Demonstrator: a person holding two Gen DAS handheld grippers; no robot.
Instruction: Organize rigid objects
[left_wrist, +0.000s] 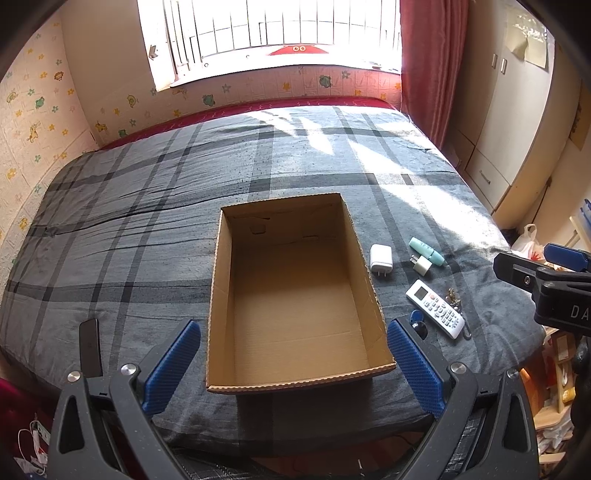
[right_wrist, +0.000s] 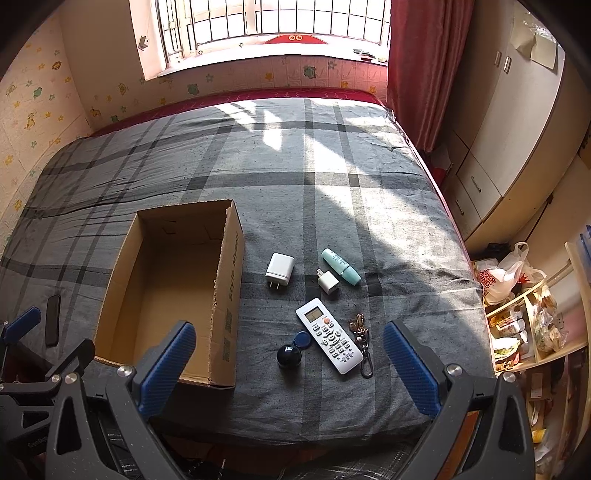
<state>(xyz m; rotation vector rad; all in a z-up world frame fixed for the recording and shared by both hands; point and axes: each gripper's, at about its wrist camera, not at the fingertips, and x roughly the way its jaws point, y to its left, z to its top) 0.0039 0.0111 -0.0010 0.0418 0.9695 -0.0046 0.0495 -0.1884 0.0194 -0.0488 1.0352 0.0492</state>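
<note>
An empty cardboard box (left_wrist: 218, 258) (right_wrist: 231, 280) lies on the grey plaid bed. To its right lie a white charger (right_wrist: 279, 270) (left_wrist: 381, 257), a small white plug (right_wrist: 328, 283) (left_wrist: 422, 266), a mint tube (right_wrist: 340, 271) (left_wrist: 426, 252), a white remote (right_wrist: 329, 335) (left_wrist: 435, 308), a key ring (right_wrist: 360, 341), a blue tag (right_wrist: 300, 337) (left_wrist: 416, 316) and a dark round object (right_wrist: 289, 356). My left gripper (left_wrist: 293, 365) is open in front of the box's near wall. My right gripper (right_wrist: 290, 367) is open, low over the bed's near edge before the small items.
A black phone (left_wrist: 90, 347) (right_wrist: 53, 319) lies on the bed left of the box. A wardrobe (right_wrist: 517, 122) and cluttered shelves (right_wrist: 532, 325) with plastic bags stand right of the bed. A red curtain (right_wrist: 421, 66) hangs by the window. The far bed is bare.
</note>
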